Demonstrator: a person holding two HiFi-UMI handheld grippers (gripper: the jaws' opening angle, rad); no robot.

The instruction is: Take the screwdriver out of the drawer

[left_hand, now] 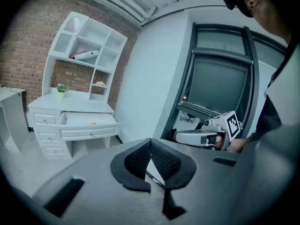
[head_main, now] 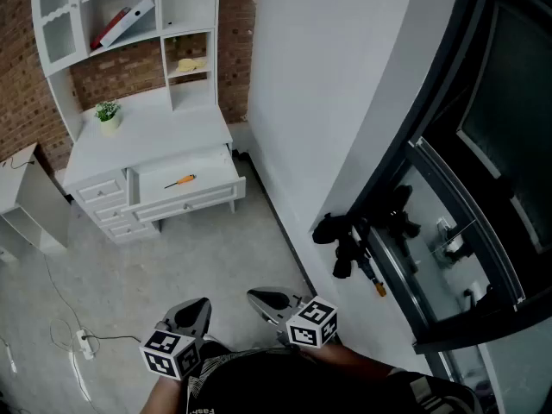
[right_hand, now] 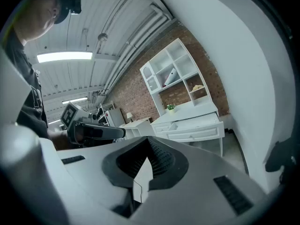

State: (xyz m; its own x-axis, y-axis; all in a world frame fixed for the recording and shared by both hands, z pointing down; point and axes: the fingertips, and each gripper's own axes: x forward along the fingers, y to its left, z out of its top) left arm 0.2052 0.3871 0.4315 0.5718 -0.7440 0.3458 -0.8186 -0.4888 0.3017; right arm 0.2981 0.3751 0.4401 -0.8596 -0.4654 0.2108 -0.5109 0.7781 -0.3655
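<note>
The screwdriver (head_main: pixel 181 180) lies in the open drawer (head_main: pixel 211 167) of the white desk (head_main: pixel 159 128), in the upper left of the head view. Its orange handle points to the right of the frame and it is small at this range. Both tools sit at the bottom centre of that view, well apart from the drawer, with bare floor (head_main: pixel 216 257) between them and it. The left gripper (head_main: pixel 203 304) and the right gripper (head_main: pixel 255 297) are side by side, tips aimed up the frame. In the left gripper view the jaws meet at their tips with nothing between them — the screwdriver (left_hand: pixel 92 123) is an orange speck at centre left. The right gripper (right_hand: pixel 149 145) is likewise closed and empty — the desk stands at its right of centre.
</note>
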